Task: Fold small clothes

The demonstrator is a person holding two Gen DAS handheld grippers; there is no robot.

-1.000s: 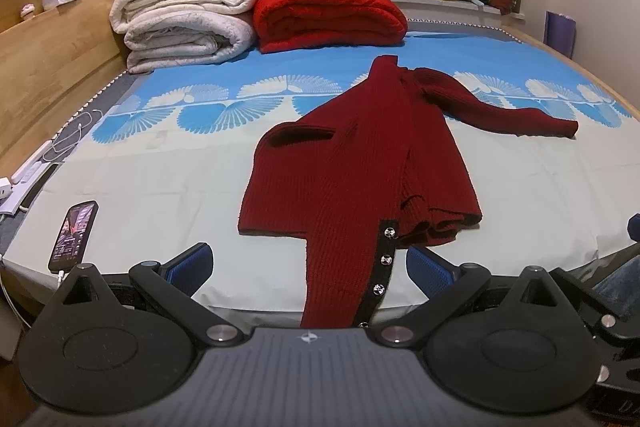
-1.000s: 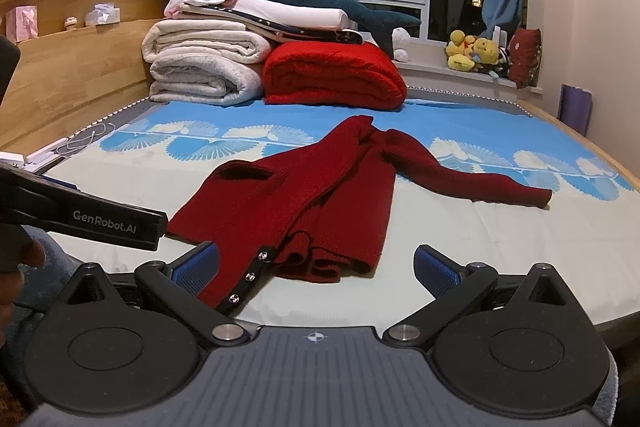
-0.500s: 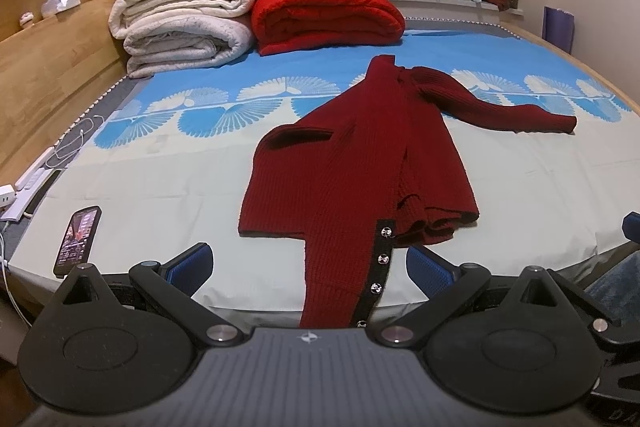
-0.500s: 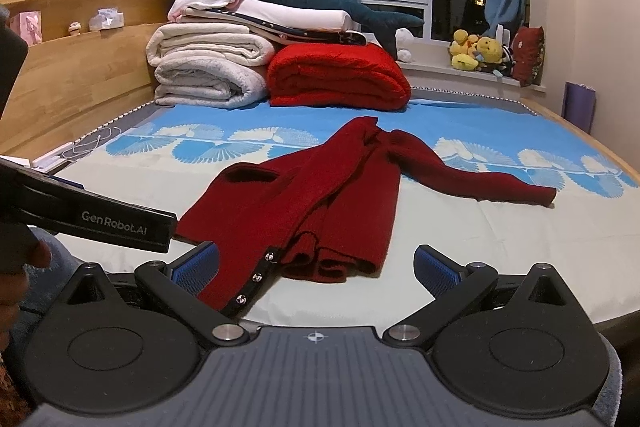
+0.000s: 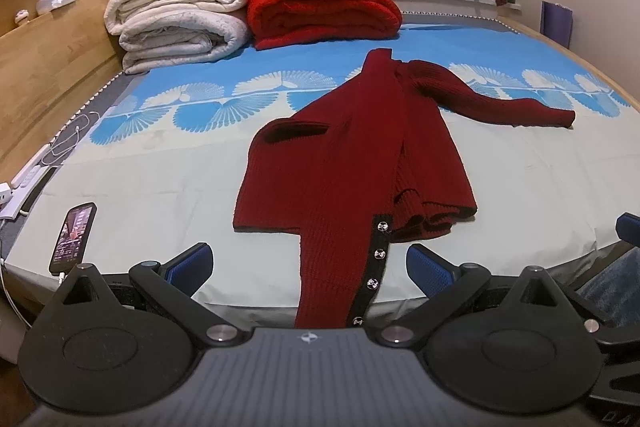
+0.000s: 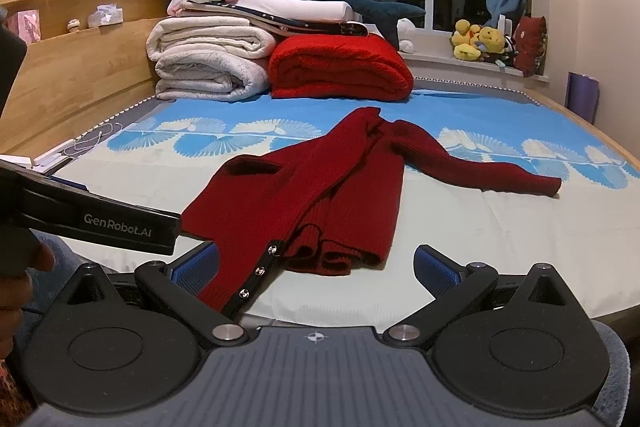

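We are holding both grippers at the near edge of the bed point(image 5: 120, 179), and both sets of jaws are standing wide apart with nothing between them. The dark red cardigan point(image 5: 344, 163) is lying on the sheet toward the near edge, partly folded, with its black button band point(image 5: 378, 255) running down to that edge and hanging slightly over it. One sleeve point(image 5: 508, 103) is stretching out toward the right side of the bed.

The left gripper point(image 5: 308, 263) is facing the cardigan's hem head-on: the button band and the lower panel are lying straight ahead in the gap between its blue pads, without touching either one. The right gripper point(image 6: 316, 267) is sitting a little further right along the edge, so the button band point(image 6: 258, 271) is passing just beside its left pad, while the bunched hem folds point(image 6: 340, 255) are lying ahead of its open jaws.

A phone point(image 5: 74, 233) is resting at the near left corner. Folded blankets point(image 5: 180, 19) and a red throw point(image 5: 324, 9) are stacked at the far left end by the headboard.
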